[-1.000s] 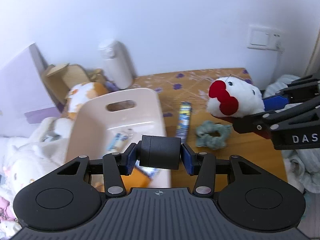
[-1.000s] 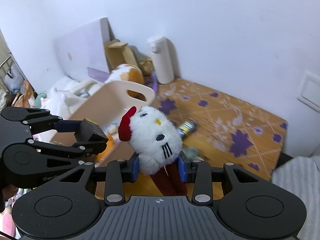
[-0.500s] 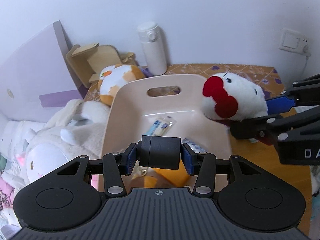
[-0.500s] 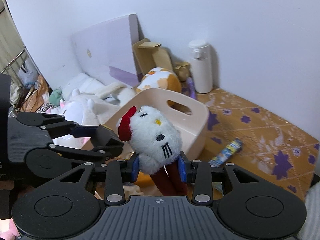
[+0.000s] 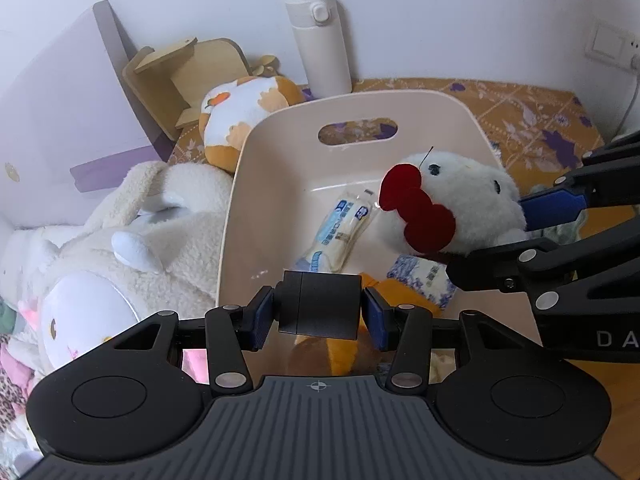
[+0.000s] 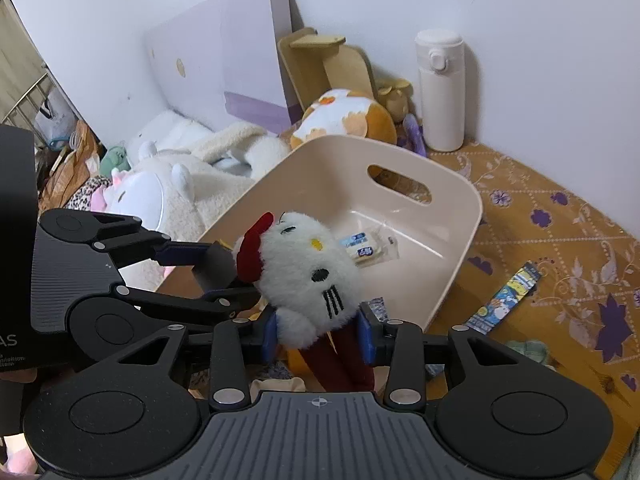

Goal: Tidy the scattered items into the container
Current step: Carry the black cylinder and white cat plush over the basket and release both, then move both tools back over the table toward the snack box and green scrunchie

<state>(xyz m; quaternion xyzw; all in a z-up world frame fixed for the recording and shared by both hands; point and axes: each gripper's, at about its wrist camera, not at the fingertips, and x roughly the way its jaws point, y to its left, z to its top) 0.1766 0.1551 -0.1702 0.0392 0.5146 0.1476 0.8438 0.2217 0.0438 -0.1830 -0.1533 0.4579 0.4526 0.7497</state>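
Currently both my grippers are loaded, held over the beige bin (image 5: 236,184).
My left gripper (image 5: 319,312) clamps a black block (image 5: 319,310), long axis across the fingers. My right gripper (image 6: 319,336) grips a white plush cat (image 6: 304,268), upright, face turned right, red legs hanging down.

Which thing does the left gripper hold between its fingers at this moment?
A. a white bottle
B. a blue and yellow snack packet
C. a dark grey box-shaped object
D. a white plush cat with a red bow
C: in the left wrist view the left gripper is shut on the dark grey box, while the white plush cat sits in the right gripper, over the beige bin.
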